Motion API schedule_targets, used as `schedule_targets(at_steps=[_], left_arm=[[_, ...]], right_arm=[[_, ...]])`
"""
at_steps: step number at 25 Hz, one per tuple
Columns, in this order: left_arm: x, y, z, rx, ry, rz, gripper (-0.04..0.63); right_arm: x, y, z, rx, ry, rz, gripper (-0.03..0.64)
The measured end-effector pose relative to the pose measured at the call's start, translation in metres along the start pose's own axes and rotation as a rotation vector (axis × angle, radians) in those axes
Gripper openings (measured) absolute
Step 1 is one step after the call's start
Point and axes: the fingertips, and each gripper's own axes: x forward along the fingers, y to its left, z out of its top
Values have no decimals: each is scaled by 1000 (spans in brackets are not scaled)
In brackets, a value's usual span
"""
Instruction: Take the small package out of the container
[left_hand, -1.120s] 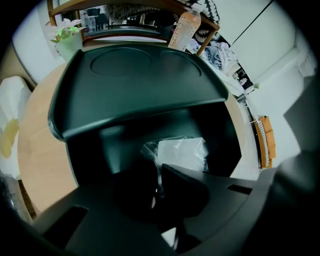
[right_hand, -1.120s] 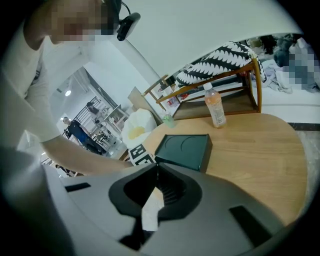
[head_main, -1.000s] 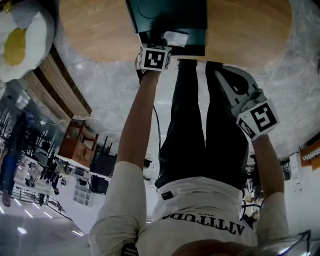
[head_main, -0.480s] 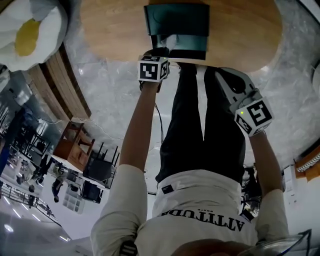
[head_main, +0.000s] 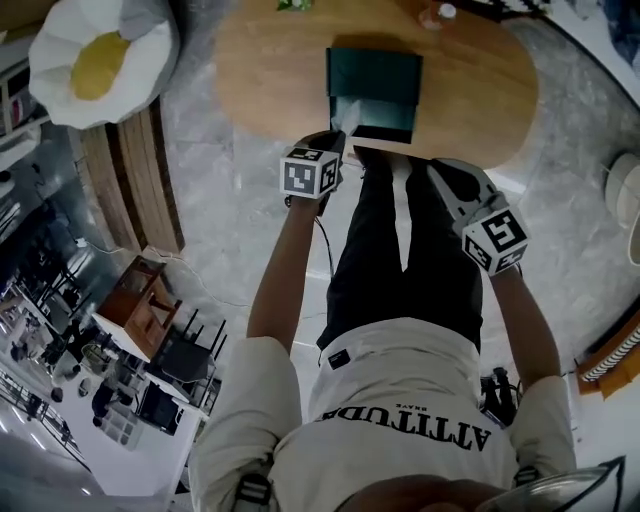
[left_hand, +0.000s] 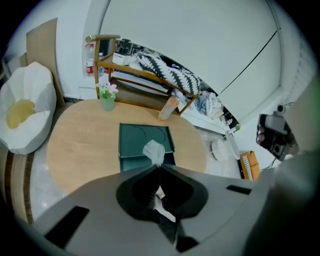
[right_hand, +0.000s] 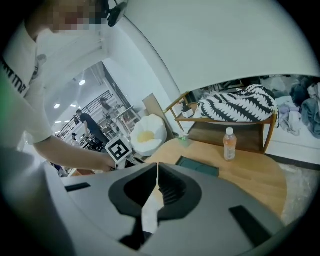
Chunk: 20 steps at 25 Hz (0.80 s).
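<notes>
The person (head_main: 400, 400) stood over a grey floor (head_main: 230, 250), both arms stretched forward. On the right side, the right gripper (head_main: 440, 170) hung near the person's leg, short of the table (head_main: 270, 70). Its jaws were together and nothing was between them (the right gripper view showed only a thin line where the pads met). A little further, the left gripper (head_main: 336, 135) reached the table's near edge. Its jaws were also together, clamped on the package (head_main: 345, 108), a small pale packet whose crumpled top stuck out past the jaw tips. In the head view the package was at the near left corner of the container (head_main: 375, 75). Whether it was touching the container, I could not tell. The container was a dark green box, and it lay flat near the middle of the oval wooden table. On the far side of the table stood a bottle (right_hand: 229, 144) with an orange drink and a small vase (left_hand: 107, 100) with flowers. To the left of the table was a white cushion (head_main: 100, 60) with a yellow centre. Behind the table, a low wooden shelf (left_hand: 150, 77) stood by the wall, with striped cloth on it.
</notes>
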Motion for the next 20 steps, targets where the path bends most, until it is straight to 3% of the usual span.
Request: schedule_targets(at_steps=[12, 20], left_arm=[[-158, -36, 46, 61, -196, -39, 21], [-253, -42, 57, 71, -323, -86, 21]], right_arm=[[-52, 59, 72, -37, -70, -53, 23], [-80, 103, 103, -55, -122, -98, 23]])
